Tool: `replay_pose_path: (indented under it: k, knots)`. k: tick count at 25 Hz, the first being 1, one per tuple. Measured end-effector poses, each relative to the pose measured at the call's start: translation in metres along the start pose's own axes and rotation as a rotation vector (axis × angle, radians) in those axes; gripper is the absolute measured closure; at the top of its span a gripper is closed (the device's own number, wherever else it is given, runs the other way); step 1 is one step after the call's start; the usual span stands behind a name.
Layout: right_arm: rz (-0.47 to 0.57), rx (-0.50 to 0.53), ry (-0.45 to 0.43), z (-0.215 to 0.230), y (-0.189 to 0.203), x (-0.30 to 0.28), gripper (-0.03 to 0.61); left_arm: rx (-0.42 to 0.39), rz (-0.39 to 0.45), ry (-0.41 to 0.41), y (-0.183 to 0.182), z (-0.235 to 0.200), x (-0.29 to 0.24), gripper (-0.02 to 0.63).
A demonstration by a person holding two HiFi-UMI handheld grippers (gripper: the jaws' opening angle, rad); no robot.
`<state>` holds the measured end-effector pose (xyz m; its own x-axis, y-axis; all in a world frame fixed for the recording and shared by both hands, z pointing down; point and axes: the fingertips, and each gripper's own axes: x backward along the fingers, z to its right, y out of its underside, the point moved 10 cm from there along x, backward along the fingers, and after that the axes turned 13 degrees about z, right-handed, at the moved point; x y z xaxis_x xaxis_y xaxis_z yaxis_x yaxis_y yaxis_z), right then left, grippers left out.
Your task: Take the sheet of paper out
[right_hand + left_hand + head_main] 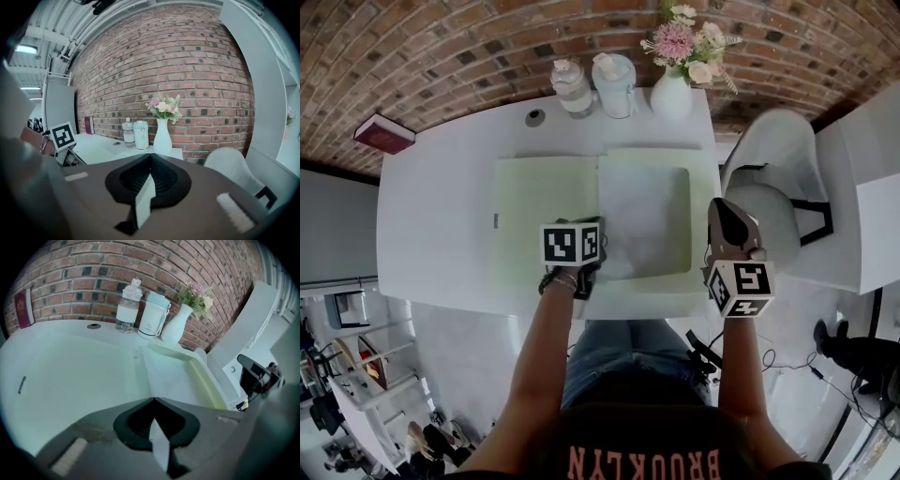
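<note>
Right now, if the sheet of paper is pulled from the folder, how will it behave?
The sheet of paper looks thin, so probably floppy and light. Held at one corner by the left tongs, it may bend or tear.

Room and furnishings. A red-brown brick wall [441,56], set with scattered dark bricks, closed the far side. Before it stood a white surface [431,216] with rounded corners, and a white moulded chair [769,141] stood at its right end. The floor [459,356] was pale grey. A strip light [26,48] glowed beneath a ribbed white ceiling [61,18].
</note>
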<state>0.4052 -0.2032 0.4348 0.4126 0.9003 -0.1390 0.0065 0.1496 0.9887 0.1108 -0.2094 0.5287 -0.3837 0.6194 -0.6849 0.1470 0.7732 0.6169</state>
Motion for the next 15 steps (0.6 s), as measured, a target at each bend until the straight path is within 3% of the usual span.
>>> replay_pose_path:
  k: [15]
  knots:
    - [0.009, 0.009, 0.051, -0.064, -0.017, -0.011, 0.575, -0.003, 0.029, 0.02, -0.019, -0.054, 0.04, 0.611]
